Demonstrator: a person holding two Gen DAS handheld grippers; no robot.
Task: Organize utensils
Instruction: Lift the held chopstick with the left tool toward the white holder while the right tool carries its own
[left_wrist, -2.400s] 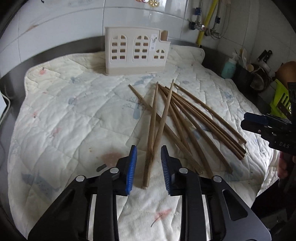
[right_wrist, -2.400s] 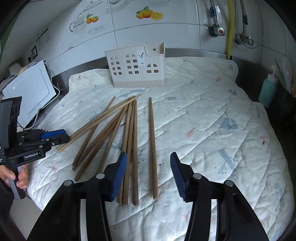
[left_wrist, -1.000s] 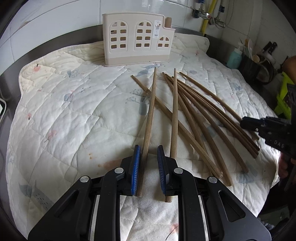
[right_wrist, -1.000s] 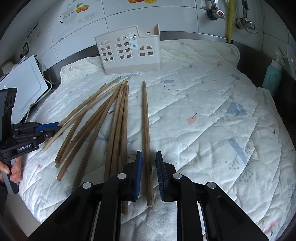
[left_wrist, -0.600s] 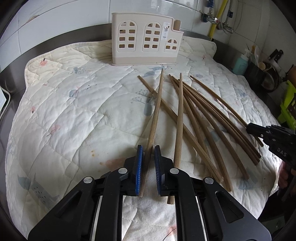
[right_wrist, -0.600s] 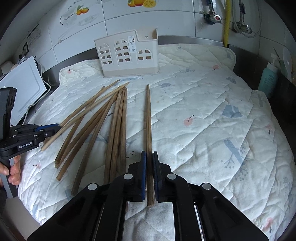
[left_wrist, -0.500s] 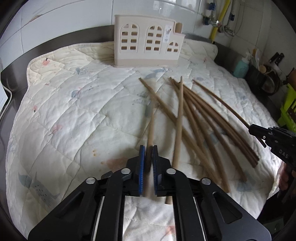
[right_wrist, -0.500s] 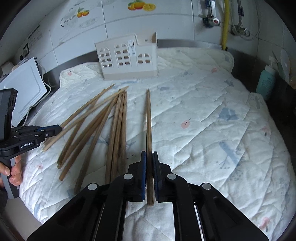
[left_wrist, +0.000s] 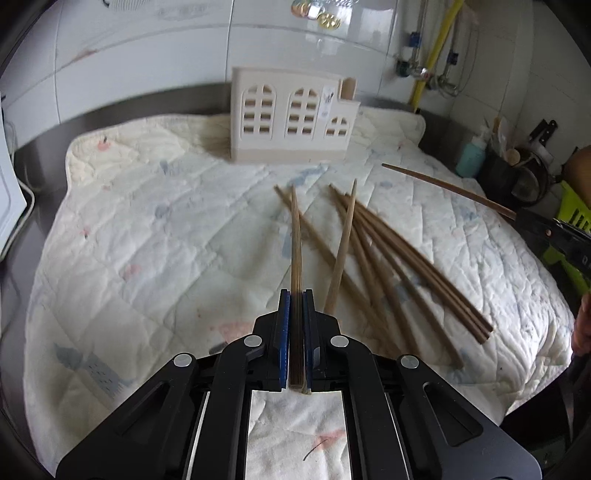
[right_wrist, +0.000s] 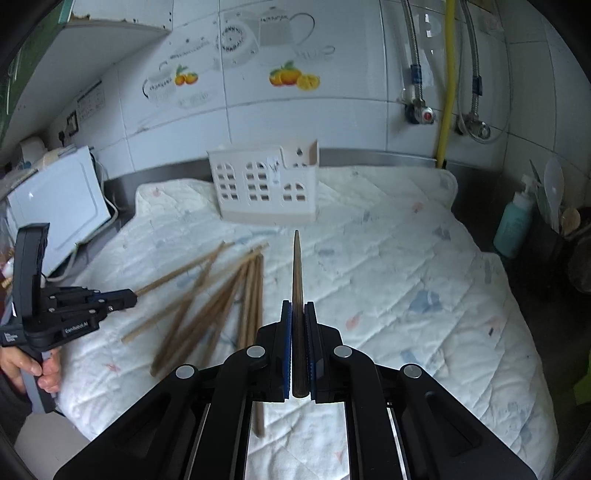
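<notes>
— Looking from the left wrist, what do you see?
— The left gripper (left_wrist: 296, 338) pinches one chopstick (left_wrist: 295, 236). More chopsticks (left_wrist: 391, 254) lie loose on the quilted mat (left_wrist: 147, 229). The cream utensil holder (left_wrist: 291, 118) stands at the back.

— And from the right wrist?
— The right gripper (right_wrist: 298, 347) pinches another chopstick (right_wrist: 297, 280), its tip in the air. The holder looks empty, so I think the job has just begun.

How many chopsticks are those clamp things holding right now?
2. One chopstick is clamped in the left gripper, another chopstick in the right gripper. The loose chopsticks lie on the quilted cloth; none held looks hidden.
</notes>
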